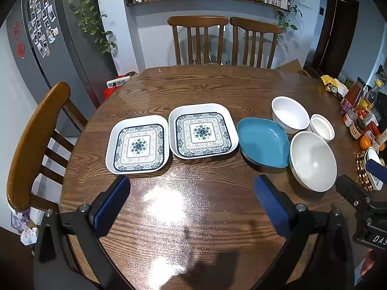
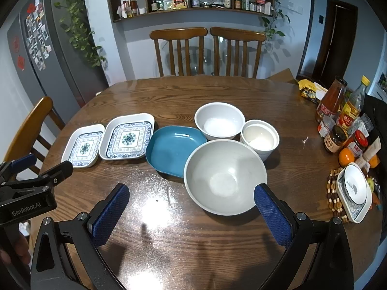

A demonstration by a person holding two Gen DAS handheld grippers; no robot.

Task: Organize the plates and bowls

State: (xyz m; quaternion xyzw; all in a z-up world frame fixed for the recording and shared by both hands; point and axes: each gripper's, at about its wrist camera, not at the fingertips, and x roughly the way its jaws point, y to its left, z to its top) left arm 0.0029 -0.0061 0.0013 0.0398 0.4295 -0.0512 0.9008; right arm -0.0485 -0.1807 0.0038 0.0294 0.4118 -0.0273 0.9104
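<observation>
holding both the left tool (image 1: 192,192) and right tool (image 2: 191,200) released above the bench (image 1: 217,87), nothing gathered yet, you next need one patterned plate (image 1: 137,145) stacked onto its twin (image 1: 202,131) mid-bench.

Left gripper (image 1: 192,200) & right gripper (image 2: 191,207): matte black frames w/ triangular cut-outs, silver screw heads at finger pivots, blue knurled pads (image 2: 110,213). Left body marked "GenRobot.AI" in white lettering.
</observation>
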